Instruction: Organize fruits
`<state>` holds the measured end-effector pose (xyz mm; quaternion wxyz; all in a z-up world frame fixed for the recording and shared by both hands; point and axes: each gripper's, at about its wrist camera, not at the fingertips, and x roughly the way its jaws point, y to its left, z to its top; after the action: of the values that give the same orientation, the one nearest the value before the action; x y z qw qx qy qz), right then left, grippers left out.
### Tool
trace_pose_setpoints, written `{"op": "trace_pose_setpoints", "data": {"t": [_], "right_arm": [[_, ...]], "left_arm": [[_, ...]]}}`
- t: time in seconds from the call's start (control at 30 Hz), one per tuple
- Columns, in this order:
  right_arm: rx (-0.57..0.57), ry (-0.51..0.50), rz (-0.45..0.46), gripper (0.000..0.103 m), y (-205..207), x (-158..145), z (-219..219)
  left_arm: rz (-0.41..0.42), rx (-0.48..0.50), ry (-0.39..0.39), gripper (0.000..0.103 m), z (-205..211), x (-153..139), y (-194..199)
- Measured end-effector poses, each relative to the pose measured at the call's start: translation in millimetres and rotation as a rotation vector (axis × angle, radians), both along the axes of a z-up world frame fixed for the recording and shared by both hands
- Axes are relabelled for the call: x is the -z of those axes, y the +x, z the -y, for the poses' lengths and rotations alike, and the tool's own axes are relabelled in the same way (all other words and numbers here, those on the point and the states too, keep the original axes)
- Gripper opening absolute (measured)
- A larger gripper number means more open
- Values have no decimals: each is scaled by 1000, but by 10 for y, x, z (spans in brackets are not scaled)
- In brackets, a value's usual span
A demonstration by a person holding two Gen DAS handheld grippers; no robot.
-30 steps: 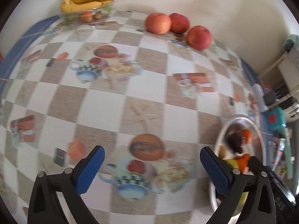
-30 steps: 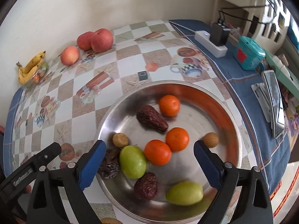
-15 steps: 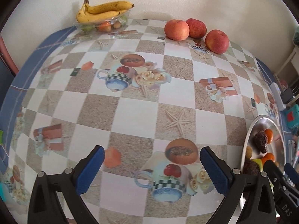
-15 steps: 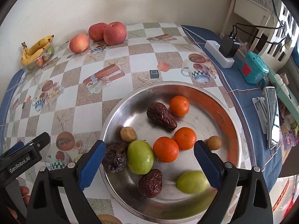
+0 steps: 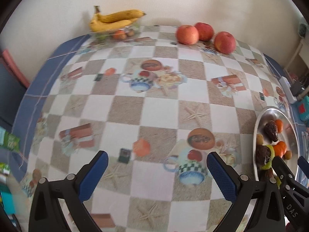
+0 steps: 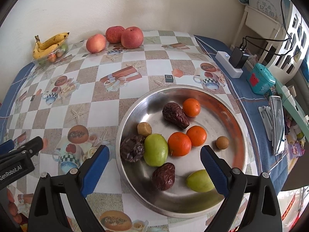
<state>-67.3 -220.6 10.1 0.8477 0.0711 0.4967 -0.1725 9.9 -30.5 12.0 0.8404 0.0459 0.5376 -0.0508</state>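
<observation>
Black left gripper [image 6: 11, 164] housing reads "GenRobot.AI" in white.

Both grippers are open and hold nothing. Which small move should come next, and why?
Probably lower the right gripper onto the green fruit in the metal plate. That fruit lies nearest between its open fingers, while the left gripper hangs over bare tablecloth.
</observation>
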Motion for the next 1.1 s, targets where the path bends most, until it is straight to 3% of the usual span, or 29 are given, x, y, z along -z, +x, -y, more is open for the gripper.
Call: {"op": "trace_pose_setpoints", "data": {"t": [0.17,0.33,1.1], "right_arm": [[7,-11,3,95,-106,-59,-56],[8,-18,14,95,-182,-110,-82],[36,3,-25,95,-164,-48,-36]], "left_arm": [[10,-12,41,103,-91,-101,-119],[-15,4,26,103,-124,-146,-220],[-158,-35,6,103,-187,74,-184]]}}
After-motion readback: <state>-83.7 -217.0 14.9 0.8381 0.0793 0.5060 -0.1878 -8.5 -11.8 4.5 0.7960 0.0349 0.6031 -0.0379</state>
